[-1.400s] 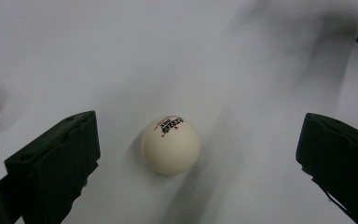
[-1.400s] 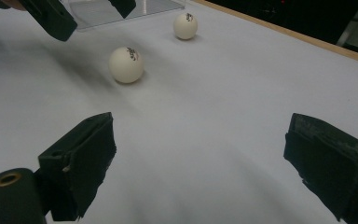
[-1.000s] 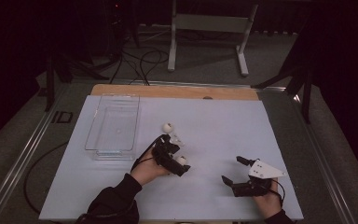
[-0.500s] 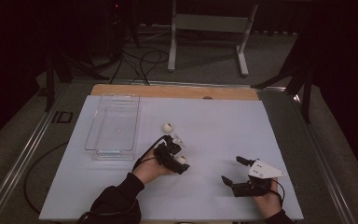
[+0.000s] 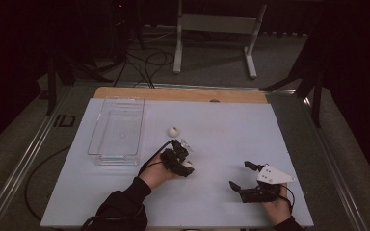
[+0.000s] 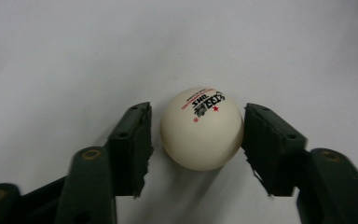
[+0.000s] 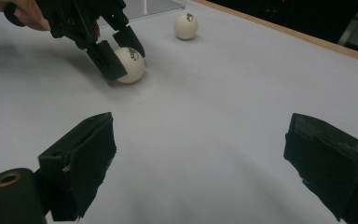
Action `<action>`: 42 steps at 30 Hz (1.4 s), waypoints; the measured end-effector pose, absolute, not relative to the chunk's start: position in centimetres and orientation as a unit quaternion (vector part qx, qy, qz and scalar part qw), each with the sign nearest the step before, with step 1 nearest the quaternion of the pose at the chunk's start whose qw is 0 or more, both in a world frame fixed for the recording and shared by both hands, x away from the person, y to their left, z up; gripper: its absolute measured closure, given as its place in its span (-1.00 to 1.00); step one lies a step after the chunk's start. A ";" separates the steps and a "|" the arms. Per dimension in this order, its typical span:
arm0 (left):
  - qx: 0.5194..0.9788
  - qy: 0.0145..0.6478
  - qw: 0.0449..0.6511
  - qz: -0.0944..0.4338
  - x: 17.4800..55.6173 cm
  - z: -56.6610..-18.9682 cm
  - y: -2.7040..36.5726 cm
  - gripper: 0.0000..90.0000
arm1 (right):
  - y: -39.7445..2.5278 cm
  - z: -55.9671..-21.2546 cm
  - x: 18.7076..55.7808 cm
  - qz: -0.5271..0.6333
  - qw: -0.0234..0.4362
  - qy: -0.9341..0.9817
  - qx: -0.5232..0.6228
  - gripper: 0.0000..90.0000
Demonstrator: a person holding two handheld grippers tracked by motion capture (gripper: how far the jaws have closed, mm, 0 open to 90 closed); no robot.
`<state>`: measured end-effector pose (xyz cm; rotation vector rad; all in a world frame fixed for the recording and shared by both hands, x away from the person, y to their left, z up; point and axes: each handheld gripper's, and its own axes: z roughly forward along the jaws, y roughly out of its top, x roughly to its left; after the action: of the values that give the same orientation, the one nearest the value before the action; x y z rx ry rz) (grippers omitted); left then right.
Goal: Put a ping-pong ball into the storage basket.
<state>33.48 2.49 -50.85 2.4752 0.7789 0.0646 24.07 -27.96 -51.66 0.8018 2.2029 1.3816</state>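
A white ping-pong ball point(image 6: 201, 128) with red and black print lies on the white table sheet between the jaws of my left gripper point(image 6: 198, 116). The jaws stand open, with a narrow gap on each side of the ball. From above, the left gripper point(image 5: 187, 166) is at mid-table with that ball point(image 5: 189, 167) at its tips. The right gripper view shows the same ball point(image 7: 131, 65) and left gripper point(image 7: 127, 60). A second white ball point(image 5: 173, 131) point(image 7: 185, 25) lies loose farther back. My right gripper point(image 5: 239, 174) point(image 7: 200, 154) rests open and empty near the front right.
A clear plastic tray point(image 5: 117, 157) sits empty at the left of the sheet. A wooden strip point(image 5: 183, 94) runs along the far edge of the table. Stand legs and cables lie on the floor beyond.
My left hand has shifted very slightly toward the near edge, with the jaws staying around the ball. The right gripper has not moved.
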 end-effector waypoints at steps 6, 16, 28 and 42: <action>0.922 0.282 0.265 0.024 33.5 -50.8 2.4 0.14 | -27.9 -51.7 24.1 0.496 0.209 0.792 0.288 -0.81; 0.936 0.244 0.252 0.020 33.0 -49.8 2.4 0.16 | -27.9 -51.6 24.0 0.496 0.207 0.792 0.290 -0.81; 0.945 0.217 0.245 0.004 32.3 -48.5 2.6 0.16 | -27.9 -51.6 24.1 0.497 0.205 0.792 0.290 -0.81; 0.952 0.191 0.241 -0.010 31.5 -46.6 3.5 0.16 | -27.9 -51.6 24.1 0.498 0.204 0.791 0.290 -0.81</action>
<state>31.52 3.49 -46.55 2.6033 0.5216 -0.0266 24.06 -27.90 -51.61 0.8090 2.2082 1.3894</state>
